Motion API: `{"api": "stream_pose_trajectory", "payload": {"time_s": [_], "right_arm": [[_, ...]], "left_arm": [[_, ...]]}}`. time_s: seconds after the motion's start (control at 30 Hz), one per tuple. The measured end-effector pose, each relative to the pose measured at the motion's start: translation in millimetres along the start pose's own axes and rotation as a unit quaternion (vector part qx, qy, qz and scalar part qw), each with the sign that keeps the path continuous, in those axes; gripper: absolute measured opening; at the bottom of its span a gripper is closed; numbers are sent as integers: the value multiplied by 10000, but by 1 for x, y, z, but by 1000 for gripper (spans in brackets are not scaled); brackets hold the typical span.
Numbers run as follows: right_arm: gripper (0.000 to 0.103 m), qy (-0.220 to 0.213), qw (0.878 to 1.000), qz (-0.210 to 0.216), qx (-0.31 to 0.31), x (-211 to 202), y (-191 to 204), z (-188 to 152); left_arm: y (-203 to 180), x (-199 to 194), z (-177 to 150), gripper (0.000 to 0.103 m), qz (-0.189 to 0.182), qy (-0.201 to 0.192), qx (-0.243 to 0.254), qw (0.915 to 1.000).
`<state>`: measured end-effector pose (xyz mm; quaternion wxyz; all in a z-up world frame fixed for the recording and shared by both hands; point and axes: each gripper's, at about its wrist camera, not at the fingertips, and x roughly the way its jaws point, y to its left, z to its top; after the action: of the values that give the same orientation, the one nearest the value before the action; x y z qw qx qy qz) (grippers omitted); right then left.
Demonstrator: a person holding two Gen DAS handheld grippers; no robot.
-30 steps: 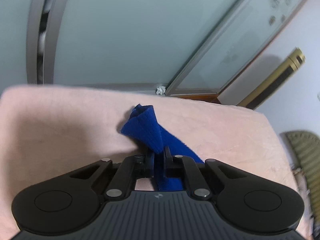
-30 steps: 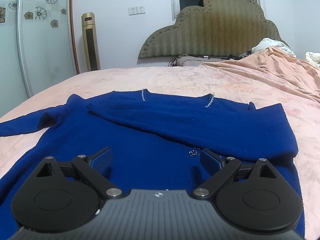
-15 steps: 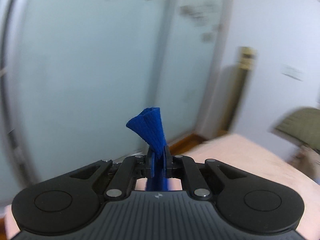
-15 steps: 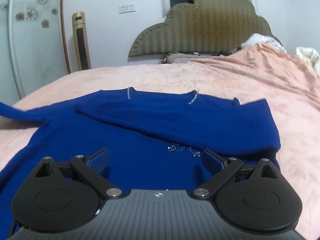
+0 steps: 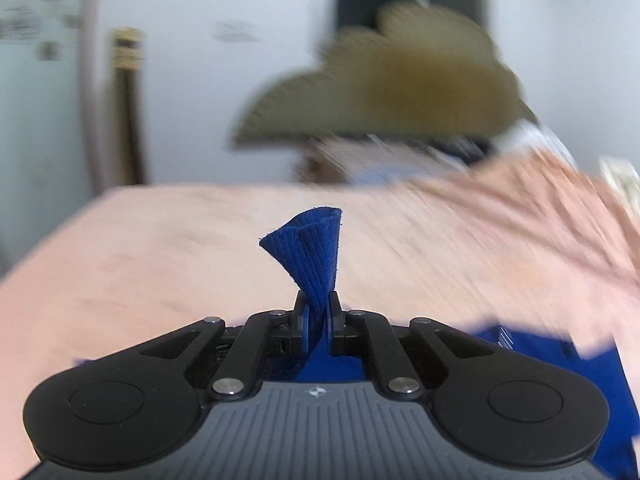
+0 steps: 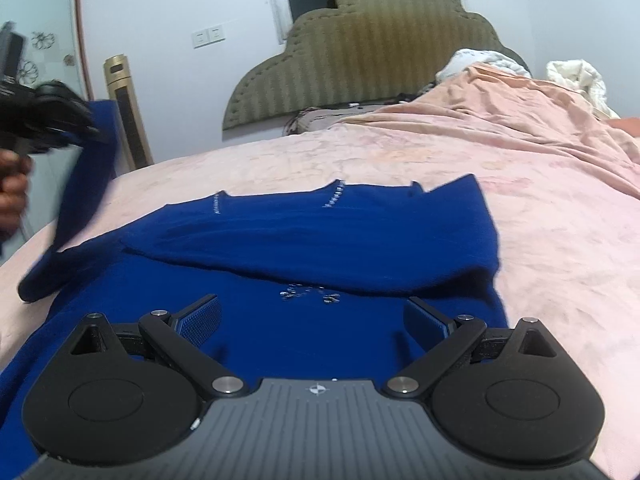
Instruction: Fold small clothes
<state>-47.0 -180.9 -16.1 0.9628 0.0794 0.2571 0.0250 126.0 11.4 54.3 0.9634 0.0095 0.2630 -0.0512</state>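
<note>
A dark blue sweater (image 6: 304,240) lies flat on the pink bed, with its right sleeve folded across the chest. My left gripper (image 5: 318,320) is shut on the cuff of the left sleeve (image 5: 312,252), which sticks up beyond the pads. In the right wrist view that gripper (image 6: 84,128) is raised at the far left, and the sleeve (image 6: 80,184) hangs from it down to the bed. My right gripper (image 6: 312,316) hovers open over the sweater's lower front, with nothing between its pads.
The pink bedspread (image 6: 540,220) stretches to the right and back, rumpled toward the pillows. An olive padded headboard (image 6: 360,44) stands at the back. A gold tower fan (image 6: 128,112) stands by the wall at the left. A hand (image 6: 14,196) holds the left gripper.
The left gripper has lifted the sleeve cuff off the bed and swung round from facing the glass doors to facing the headboard. The right gripper has shifted slightly over the sweater and stayed open.
</note>
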Motion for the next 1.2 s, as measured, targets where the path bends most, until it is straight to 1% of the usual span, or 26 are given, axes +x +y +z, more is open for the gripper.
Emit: {"api": "stream_pose_trajectory", "payload": {"time_s": [0.07, 0.1, 0.17, 0.2, 0.23, 0.27, 0.3, 0.33, 0.43, 0.47, 0.53, 0.57, 0.63, 0.7, 0.73, 0.77, 0.8, 0.87, 0.9, 0.97, 1.0, 1.07, 1.1, 1.13, 1.17, 1.2], "right_arm": [[99, -1, 10000, -56, 35, -2, -4, -1], [99, 5, 10000, -86, 40, -2, -5, -2], [99, 23, 9999, -131, 51, -2, -8, -2], [99, 31, 9999, -144, 56, -2, -9, -2], [99, 41, 9999, -154, 60, -2, -10, -3], [99, 55, 9998, -163, 66, -2, -11, -3], [99, 62, 9998, -165, 71, -1, -11, -3], [99, 61, 9998, -164, 62, -2, -11, -3], [99, 39, 9997, -218, -46, 0, -10, 2], [99, 38, 9997, -227, -63, 2, -11, 5], [98, 1, 9999, -111, 27, 5, -12, 16], [98, -42, 9999, 36, 122, 7, -15, 24], [97, -48, 9980, 518, 367, 16, -18, 42], [96, 168, 9910, 1142, 675, 37, -19, 61], [94, 311, 9862, 1399, 826, 49, -18, 67], [92, 508, 9796, 1670, 1000, 66, -16, 73], [90, 693, 9741, 1820, 1149, 83, -14, 77], [77, 1045, 9659, 1914, 1394, 113, -8, 81], [75, 1163, 9618, 1978, 1491, 125, -6, 82], [63, 1363, 9504, 2131, 1810, 146, -1, 82], [60, 1484, 9433, 2183, 2011, 156, 0, 81], [43, 1572, 9365, 2220, 2211, 170, 4, 79], [37, 1592, 9380, 2137, 2219, 176, 7, 78], [20, 1590, 9418, 2011, 2177, 178, 11, 77], [9, 1557, 9470, 1855, 2112, 180, 14, 78], [9, 1502, 9512, 1726, 2072, 179, 17, 77]], "left_arm": [[-18, 15, -17, 8, -211, 394, 268, 9986], [-28, 23, -25, 8, -320, 666, 427, 9963], [-37, 38, -39, 17, -499, 1096, 621, 9908], [-39, 44, -43, 30, -657, 1269, 707, 9872], [-42, 45, -49, 51, -830, 1410, 776, 9835], [-45, 43, -53, 64, -934, 1450, 830, 9815], [-45, 40, -50, 83, -1021, 1366, 899, 9812], [-45, 34, -51, 87, -1057, 1224, 976, 9820], [-35, 16, -44, 87, -1051, 898, 1150, 9837], [-26, 9, -42, 87, -1007, 874, 1087, 9851], [-8, 3, -36, 88, -777, 889, 802, 9898], [1, -1, -36, 88, -610, 903, 666, 9918], [19, -6, -40, 88, -140, 903, 497, 9946], [34, -12, -46, 88, 328, 871, 444, 9947], [40, -16, -50, 88, 476, 847, 391, 9945], [46, -20, -54, 88, 531, 825, 322, 9946], [50, -25, -58, 88, 518, 823, 257, 9949], [56, -32, -65, 88, 447, 849, 170, 9952], [57, -33, -70, 88, 418, 876, 180, 9951], [57, -33, -75, 88, 372, 946, 268, 9945], [55, -32, -78, 88, 364, 983, 340, 9939], [53, -28, -82, 88, 398, 1007, 440, 9931], [53, -27, -83, 88, 415, 1012, 481, 9928], [54, -26, -83, 88, 424, 1019, 502, 9926], [54, -25, -84, 88, 430, 1022, 519, 9925], [55, -22, -84, 88, 456, 1033, 549, 9921]]}}
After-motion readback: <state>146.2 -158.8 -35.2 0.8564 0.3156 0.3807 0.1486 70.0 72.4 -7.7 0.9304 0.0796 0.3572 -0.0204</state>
